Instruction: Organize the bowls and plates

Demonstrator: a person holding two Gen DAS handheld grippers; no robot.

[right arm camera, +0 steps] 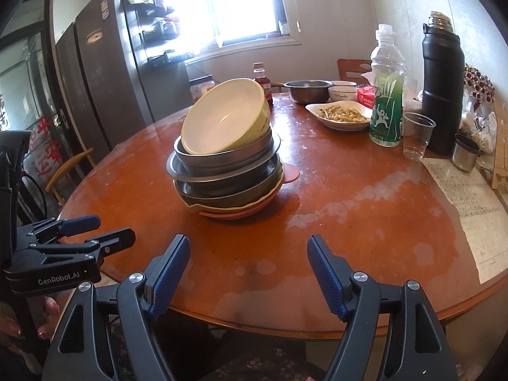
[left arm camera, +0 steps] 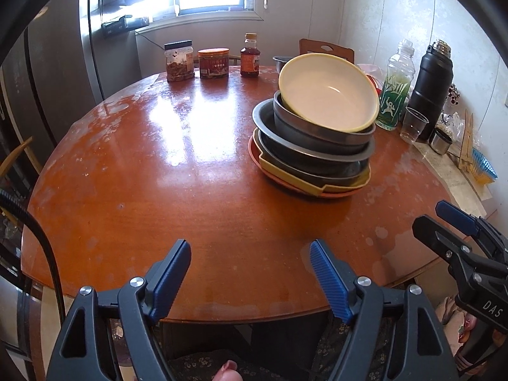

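A stack of dishes [right arm camera: 225,165] stands on the round wooden table [right arm camera: 349,209], ahead of both tongs and well apart from them: from the left tongs it lies ahead and to the right, from the right tongs ahead and a little to the left. On top sits a pale yellow bowl [right arm camera: 227,117], tilted so its mouth faces the tongs; it leans inside a grey metal bowl [right arm camera: 222,158], under which come more grey metal dishes, then a yellow plate [left arm camera: 285,179] and a pink plate [right arm camera: 235,214] at the bottom. The left tongs [left arm camera: 250,268] hover over the near edge of the table with the blue pads [left arm camera: 328,281] spread wide and nothing between them. The right tongs [right arm camera: 247,265] hover beside them over the same edge, likewise spread wide and empty. Beyond the stack from the right tongs, further back and to the right, stand a steel bowl [right arm camera: 306,90], a white bowl [right arm camera: 343,93] and a white plate of food [right arm camera: 338,116]. To the right of those are a green-labelled bottle [right arm camera: 385,95], a clear plastic cup [right arm camera: 417,136], a black flask [right arm camera: 441,92] and a small steel cup [right arm camera: 465,157]. At the far side, seen from the left tongs, stand two jars [left arm camera: 212,63] and a sauce bottle [left arm camera: 250,57]
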